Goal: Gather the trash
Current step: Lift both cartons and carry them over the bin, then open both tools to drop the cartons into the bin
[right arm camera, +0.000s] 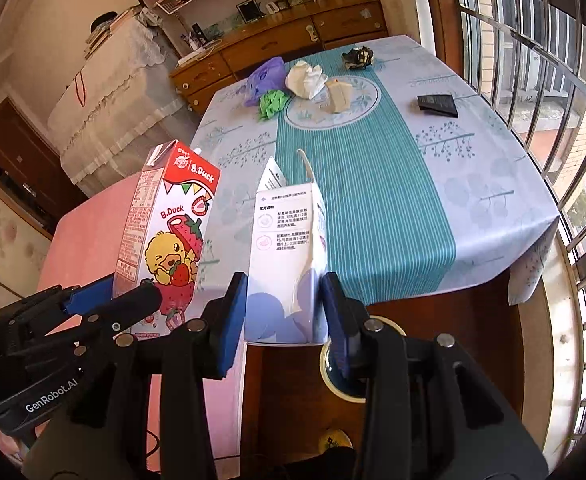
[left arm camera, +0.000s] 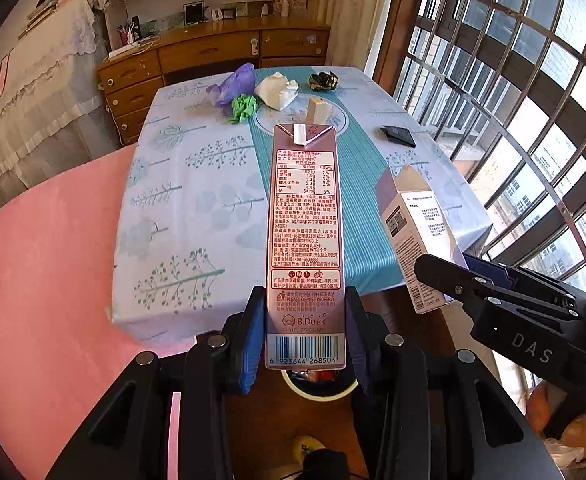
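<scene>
My left gripper (left arm camera: pixel 305 308) is shut on a pink B.Duck strawberry milk carton (left arm camera: pixel 305 220), held upright by its lower end; the same carton (right arm camera: pixel 169 232) and left gripper (right arm camera: pixel 125 292) show at the left of the right wrist view. My right gripper (right arm camera: pixel 285 300) is shut on a white and purple box (right arm camera: pixel 285 240) with its top flaps open, which also appears as the box (left arm camera: pixel 413 232) in the right gripper (left arm camera: pixel 449 276). Both hang off the table's near edge. Under them a round bin (left arm camera: pixel 321 397) with a white rim (right arm camera: pixel 325 364) stands on the floor.
On the tablecloth (left arm camera: pixel 197 200) lie a purple bag (left arm camera: pixel 235 84), a green wad (left arm camera: pixel 244 107), crumpled white paper (left arm camera: pixel 277 90), a small cream box (left arm camera: pixel 317 110), a dark crumpled wrapper (left arm camera: pixel 323 81) and a black packet (left arm camera: pixel 399 135). A pink surface (left arm camera: pixel 45 280) is left, a window grille right.
</scene>
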`<move>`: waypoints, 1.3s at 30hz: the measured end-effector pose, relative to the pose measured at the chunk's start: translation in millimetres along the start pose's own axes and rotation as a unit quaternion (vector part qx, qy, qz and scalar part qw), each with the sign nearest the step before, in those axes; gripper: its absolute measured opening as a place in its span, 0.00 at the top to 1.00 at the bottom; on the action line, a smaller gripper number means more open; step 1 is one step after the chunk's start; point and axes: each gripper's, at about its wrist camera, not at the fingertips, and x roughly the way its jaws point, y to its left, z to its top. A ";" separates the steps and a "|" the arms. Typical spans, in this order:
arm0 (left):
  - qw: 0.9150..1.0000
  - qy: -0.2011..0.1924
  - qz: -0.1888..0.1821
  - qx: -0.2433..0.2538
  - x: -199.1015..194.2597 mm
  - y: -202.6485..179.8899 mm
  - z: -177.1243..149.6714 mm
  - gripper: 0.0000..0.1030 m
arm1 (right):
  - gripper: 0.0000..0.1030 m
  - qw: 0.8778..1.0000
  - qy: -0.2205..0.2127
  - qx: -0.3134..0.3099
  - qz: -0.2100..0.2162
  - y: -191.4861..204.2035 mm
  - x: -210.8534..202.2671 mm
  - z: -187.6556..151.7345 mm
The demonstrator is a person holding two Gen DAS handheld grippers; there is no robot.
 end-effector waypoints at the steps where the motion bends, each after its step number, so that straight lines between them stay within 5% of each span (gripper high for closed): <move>1: 1.000 0.007 -0.003 -0.002 1.4 0.1 -8.1 0.64 | 0.67 1.000 0.007 -0.004 -0.004 1.4 -0.2 -7.6; 17: 0.993 0.112 -0.018 -0.024 81.0 -44.2 -79.7 0.64 | 0.67 0.992 0.120 -0.003 -0.021 -56.4 52.6 -79.8; 30: 0.978 0.194 0.020 -0.077 242.1 -61.2 -139.2 0.64 | 0.67 0.977 0.211 0.006 -0.031 -158.5 184.8 -147.7; 39: 0.973 0.216 0.025 -0.080 355.1 -57.0 -176.7 0.63 | 0.66 0.976 0.218 0.020 -0.017 -204.4 295.1 -176.1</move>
